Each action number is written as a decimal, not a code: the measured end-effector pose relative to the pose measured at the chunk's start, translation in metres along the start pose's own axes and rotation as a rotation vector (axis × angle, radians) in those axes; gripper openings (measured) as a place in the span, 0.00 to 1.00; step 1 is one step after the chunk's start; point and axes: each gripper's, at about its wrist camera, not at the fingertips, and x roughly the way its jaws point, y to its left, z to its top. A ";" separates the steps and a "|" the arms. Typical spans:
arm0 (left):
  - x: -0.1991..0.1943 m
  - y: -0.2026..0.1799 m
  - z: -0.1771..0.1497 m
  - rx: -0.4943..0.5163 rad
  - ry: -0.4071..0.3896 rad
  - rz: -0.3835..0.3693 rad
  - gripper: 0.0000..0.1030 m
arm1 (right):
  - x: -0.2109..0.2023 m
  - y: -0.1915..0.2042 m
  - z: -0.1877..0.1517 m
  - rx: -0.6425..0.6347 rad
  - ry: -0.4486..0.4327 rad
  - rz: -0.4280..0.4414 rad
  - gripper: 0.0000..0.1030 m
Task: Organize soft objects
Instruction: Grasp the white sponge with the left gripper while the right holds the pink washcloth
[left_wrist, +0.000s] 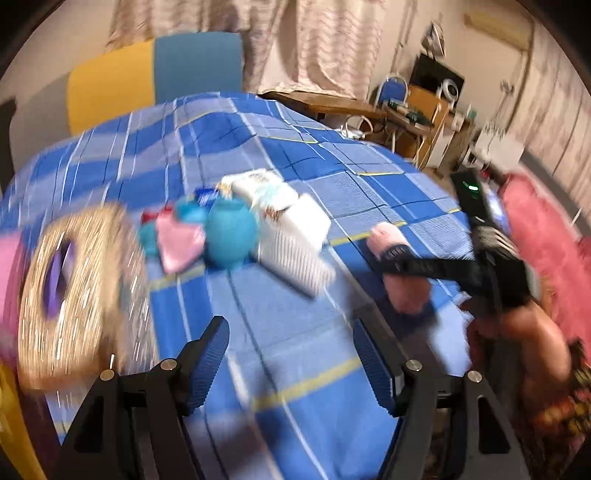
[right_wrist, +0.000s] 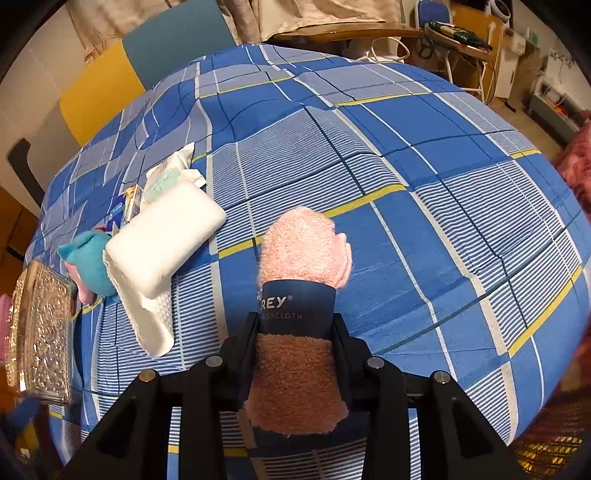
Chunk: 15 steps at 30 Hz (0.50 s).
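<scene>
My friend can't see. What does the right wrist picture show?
The right tool is squeezing a rolled pink washcloth with a dark blue paper band, above a blue checked bedsheet. To the left lie a folded white cloth, a teal soft toy and a shiny gold box.

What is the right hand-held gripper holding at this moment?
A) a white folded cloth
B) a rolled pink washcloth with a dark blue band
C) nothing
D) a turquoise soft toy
B: in the right wrist view the right hand-held gripper is closed on the pink washcloth, its fingers at the dark blue band.
</scene>
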 end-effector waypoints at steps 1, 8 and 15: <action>0.009 -0.006 0.010 0.026 0.008 0.012 0.69 | 0.000 -0.001 0.001 0.000 0.004 -0.004 0.36; 0.076 -0.031 0.063 0.173 0.103 0.090 0.70 | 0.000 -0.001 0.000 0.005 0.016 -0.008 0.36; 0.124 -0.039 0.081 0.263 0.193 0.140 0.70 | 0.002 -0.002 0.001 0.028 0.030 -0.004 0.36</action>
